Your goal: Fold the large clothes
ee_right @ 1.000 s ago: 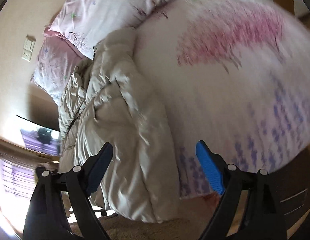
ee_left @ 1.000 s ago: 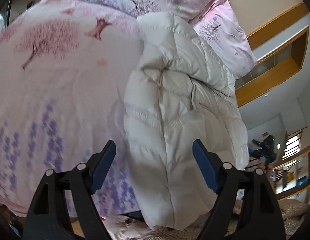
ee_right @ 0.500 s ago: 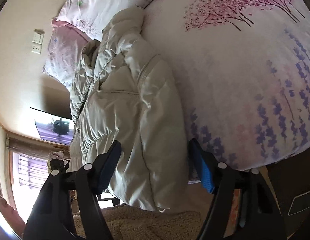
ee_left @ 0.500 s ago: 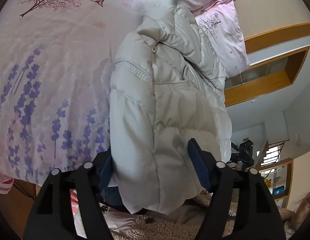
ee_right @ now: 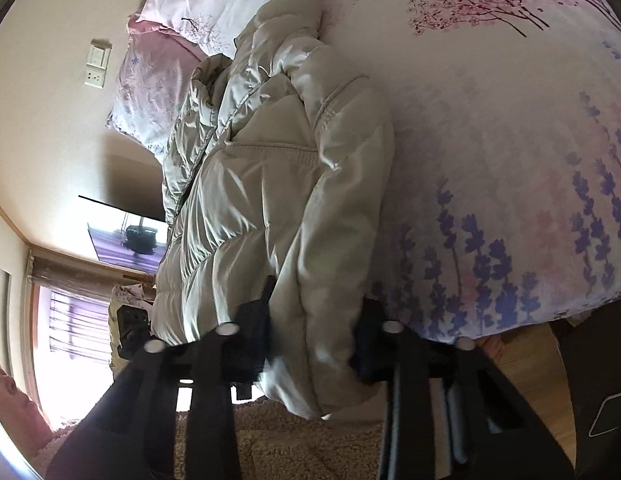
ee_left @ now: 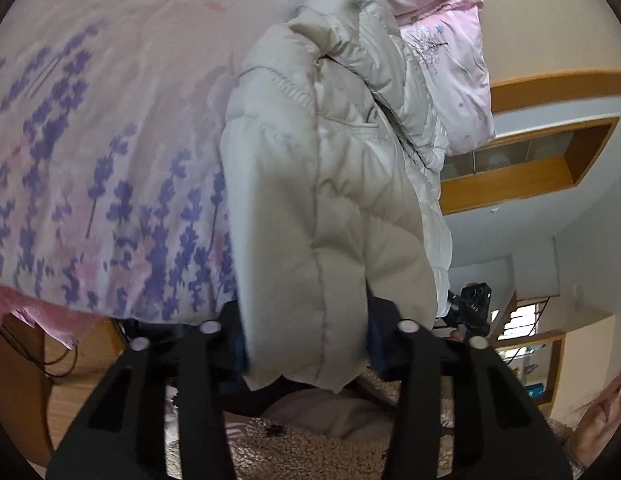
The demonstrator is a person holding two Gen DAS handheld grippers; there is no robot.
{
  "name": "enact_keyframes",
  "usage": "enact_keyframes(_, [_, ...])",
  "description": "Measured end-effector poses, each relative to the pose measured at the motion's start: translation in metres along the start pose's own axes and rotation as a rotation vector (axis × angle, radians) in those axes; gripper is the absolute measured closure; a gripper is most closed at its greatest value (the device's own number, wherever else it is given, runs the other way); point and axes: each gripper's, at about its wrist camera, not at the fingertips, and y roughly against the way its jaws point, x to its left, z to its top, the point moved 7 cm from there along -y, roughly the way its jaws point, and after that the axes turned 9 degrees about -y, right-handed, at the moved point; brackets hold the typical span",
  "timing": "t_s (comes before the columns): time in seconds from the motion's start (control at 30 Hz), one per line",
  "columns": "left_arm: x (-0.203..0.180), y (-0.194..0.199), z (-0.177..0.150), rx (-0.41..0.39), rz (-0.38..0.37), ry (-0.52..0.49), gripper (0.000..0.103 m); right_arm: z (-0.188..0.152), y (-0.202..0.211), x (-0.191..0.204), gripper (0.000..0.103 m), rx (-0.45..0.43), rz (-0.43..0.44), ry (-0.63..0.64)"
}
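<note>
A cream puffer jacket (ee_left: 330, 168) lies lengthwise on a bed, its hem hanging over the near edge. It also shows in the right wrist view (ee_right: 278, 184). My left gripper (ee_left: 306, 336) is shut on one part of the hem, with jacket fabric bulging between the fingers. My right gripper (ee_right: 314, 340) is shut on another part of the hem. The blue pads are mostly hidden by the fabric.
The bed cover (ee_left: 90, 140) has pink trees and purple flowers. Pink pillows (ee_left: 450, 40) lie at the head of the bed. A wooden shelf (ee_left: 530, 168) is on the wall. A fleecy beige sleeve (ee_right: 290, 440) and a window (ee_right: 70, 320) are near me.
Both grippers moved in onto the jacket's hem and closed on it. They were open and apart from the fabric a second ago.
</note>
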Motion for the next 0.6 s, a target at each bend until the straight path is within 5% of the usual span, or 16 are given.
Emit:
enact_keyframes(0.2, [-0.020, 0.007, 0.011, -0.035, 0.053, -0.079, 0.084, 0.005, 0.005, 0.020, 0.089, -0.066, -0.031, 0.038])
enact_keyframes(0.6, [-0.087, 0.057, 0.078, -0.294, 0.069, -0.254, 0.089, 0.043, 0.049, 0.097, 0.093, -0.325, 0.127, 0.158])
